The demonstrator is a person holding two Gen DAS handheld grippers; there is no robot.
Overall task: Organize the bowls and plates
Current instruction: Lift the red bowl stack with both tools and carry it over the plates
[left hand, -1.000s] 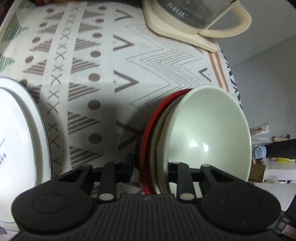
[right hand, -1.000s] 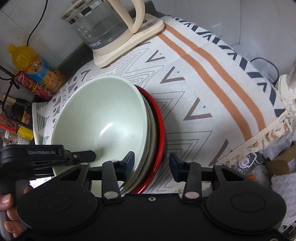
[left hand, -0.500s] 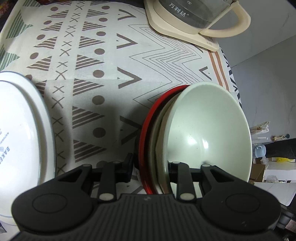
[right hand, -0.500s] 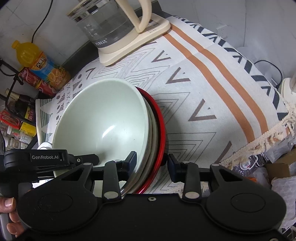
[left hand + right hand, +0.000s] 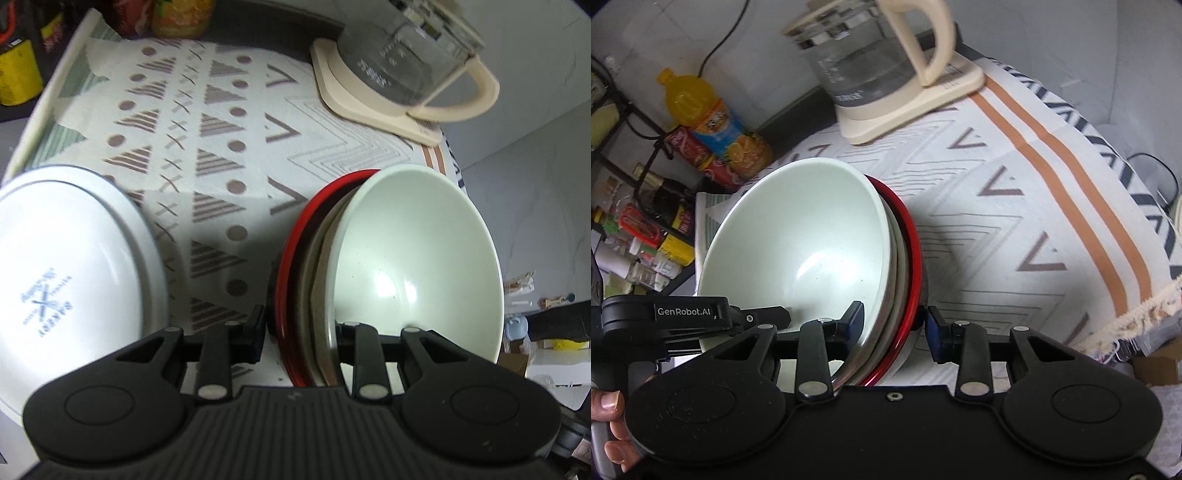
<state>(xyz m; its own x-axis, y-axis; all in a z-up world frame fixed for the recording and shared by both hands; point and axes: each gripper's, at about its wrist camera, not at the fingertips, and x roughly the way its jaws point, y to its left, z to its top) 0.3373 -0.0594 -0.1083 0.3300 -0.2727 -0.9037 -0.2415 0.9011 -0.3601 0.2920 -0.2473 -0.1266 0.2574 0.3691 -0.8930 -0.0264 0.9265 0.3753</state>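
A stack of nested bowls is held above the patterned cloth: a pale green bowl (image 5: 417,266) on top, a greyish one under it and a red-rimmed bowl (image 5: 295,258) at the bottom. My left gripper (image 5: 299,332) is shut on the stack's rim on one side. My right gripper (image 5: 895,325) is shut on the rim on the other side, with the pale green bowl (image 5: 805,251) and the red rim (image 5: 916,266) between its jaws. A white plate (image 5: 70,280) with blue lettering lies to the left on the cloth.
A glass kettle on a cream base (image 5: 399,74) stands at the back of the cloth (image 5: 1015,221). An orange juice bottle (image 5: 709,122), cans and a rack of jars stand at the back left. The table edge with a fringe (image 5: 1137,314) is on the right.
Both grippers have risen with the bowl stack and the view has pulled back. The kettle, the bottles and more of the white plate have come into view.
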